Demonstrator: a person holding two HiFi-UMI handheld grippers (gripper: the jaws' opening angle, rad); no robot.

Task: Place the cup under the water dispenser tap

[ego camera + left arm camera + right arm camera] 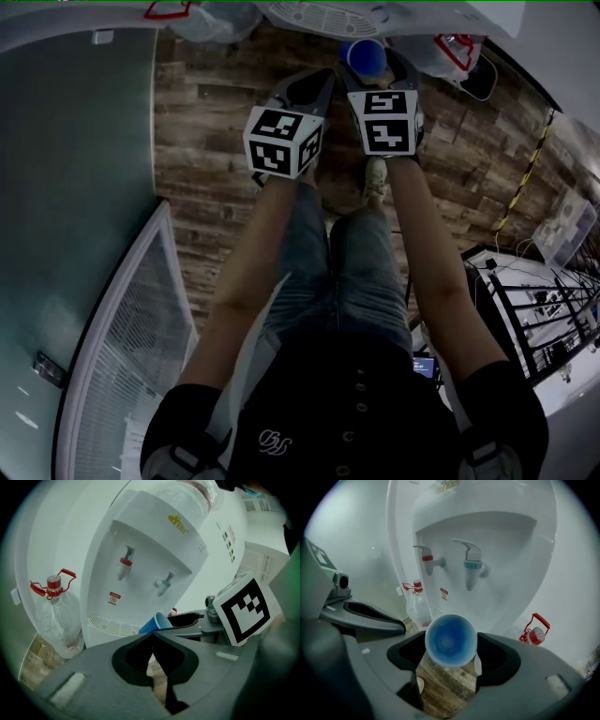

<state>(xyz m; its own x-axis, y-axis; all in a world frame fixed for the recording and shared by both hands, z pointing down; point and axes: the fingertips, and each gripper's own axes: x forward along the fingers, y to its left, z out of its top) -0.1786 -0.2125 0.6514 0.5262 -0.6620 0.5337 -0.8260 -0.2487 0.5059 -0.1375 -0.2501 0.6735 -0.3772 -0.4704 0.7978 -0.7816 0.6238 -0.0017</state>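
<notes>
A blue paper cup (451, 640) sits between the jaws of my right gripper (451, 649), which is shut on it, mouth facing the camera. It hangs in the air in front of the white water dispenser (487, 536), below and short of the blue tap (471, 569); a red tap (427, 560) is to its left. In the head view the cup (364, 58) shows past the right gripper (368, 66). My left gripper (151, 637) is shut and empty, just left of the cup (157, 623). The drip tray (110, 625) lies under the taps.
A large plastic water bottle with a red handle (55, 616) stands on the wooden floor left of the dispenser; another bottle (536, 631) is at its right. The person's legs and shoe (375, 176) are below the grippers. A white wall panel (75, 187) runs along the left.
</notes>
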